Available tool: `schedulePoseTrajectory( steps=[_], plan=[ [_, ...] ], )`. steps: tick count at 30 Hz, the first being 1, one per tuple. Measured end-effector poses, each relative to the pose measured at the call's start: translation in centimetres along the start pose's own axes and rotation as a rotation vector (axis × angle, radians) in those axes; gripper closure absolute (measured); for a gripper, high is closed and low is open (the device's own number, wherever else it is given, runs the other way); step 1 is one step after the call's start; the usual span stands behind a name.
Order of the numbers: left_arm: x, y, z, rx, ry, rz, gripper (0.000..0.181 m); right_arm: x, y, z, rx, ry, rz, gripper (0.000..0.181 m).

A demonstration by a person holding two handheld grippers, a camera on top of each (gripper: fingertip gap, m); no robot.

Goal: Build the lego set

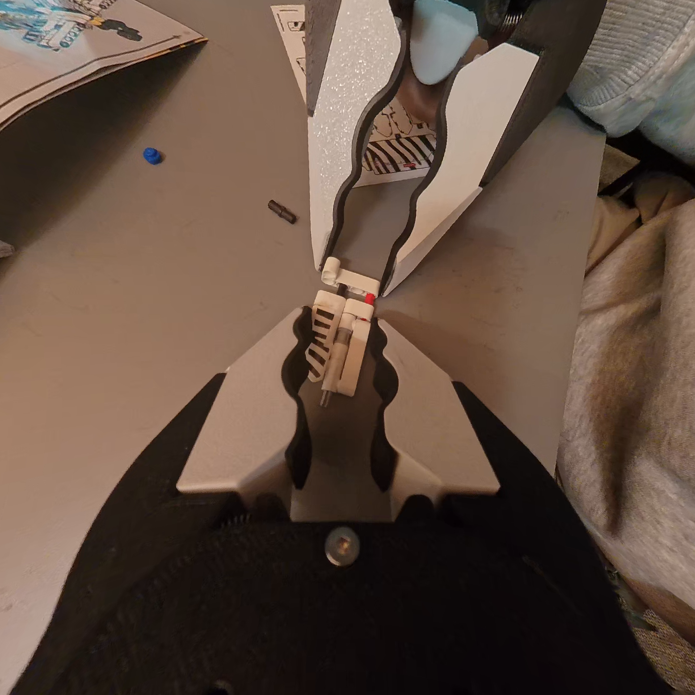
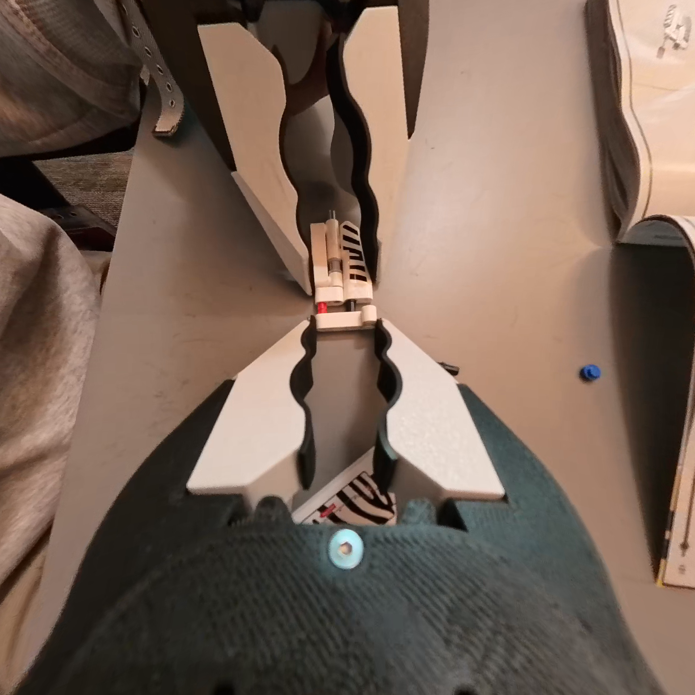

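My left gripper [image 1: 340,316] is shut on a white lego assembly [image 1: 348,353] with a black-striped panel [image 1: 319,346]. It holds the assembly just above the grey table [image 1: 150,301]. My right gripper [image 2: 343,324] comes from the opposite side, tip to tip, and is shut on a small white beam piece [image 2: 338,319]. The beam sits against the end of the assembly [image 2: 331,263]. A black axle [image 1: 342,289] and a red pin [image 1: 369,299] show in the narrow gap between them. The right gripper also shows in the left wrist view [image 1: 353,278], and the left gripper in the right wrist view [image 2: 343,289].
A small blue piece [image 1: 152,156] and a black pin [image 1: 282,211] lie loose on the table. An instruction booklet [image 1: 75,49] lies at the far left. A sticker sheet [image 1: 398,154] lies under the right gripper. Beige fabric [image 1: 620,338] lies past the table's right edge.
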State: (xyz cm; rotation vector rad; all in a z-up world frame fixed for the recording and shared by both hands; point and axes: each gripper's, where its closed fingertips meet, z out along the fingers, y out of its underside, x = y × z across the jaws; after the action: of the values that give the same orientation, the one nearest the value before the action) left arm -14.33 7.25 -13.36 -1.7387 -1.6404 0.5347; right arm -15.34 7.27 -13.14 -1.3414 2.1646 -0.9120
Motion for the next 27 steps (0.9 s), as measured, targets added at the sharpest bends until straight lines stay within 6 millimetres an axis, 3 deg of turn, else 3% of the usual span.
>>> schedulePoseTrajectory(
  steps=[10, 16, 23, 27],
  plan=[
    [0.01, 0.01, 0.01, 0.0, -0.003, 0.005, 0.15, 0.05, -0.05, 0.06, -0.031, -0.052, -0.03, 0.151],
    [0.01, 0.02, 0.03, -0.001, -0.005, 0.007, 0.15, 0.12, -0.16, 0.09, -0.037, -0.029, 0.061, 0.151],
    [0.03, 0.02, 0.03, -0.001, -0.005, 0.008, 0.15, 0.08, -0.18, 0.12, -0.018, -0.028, -0.091, 0.151],
    [0.03, 0.02, 0.04, -0.001, -0.007, 0.009, 0.15, 0.13, -0.24, 0.13, -0.006, -0.075, -0.005, 0.151]
  ],
)
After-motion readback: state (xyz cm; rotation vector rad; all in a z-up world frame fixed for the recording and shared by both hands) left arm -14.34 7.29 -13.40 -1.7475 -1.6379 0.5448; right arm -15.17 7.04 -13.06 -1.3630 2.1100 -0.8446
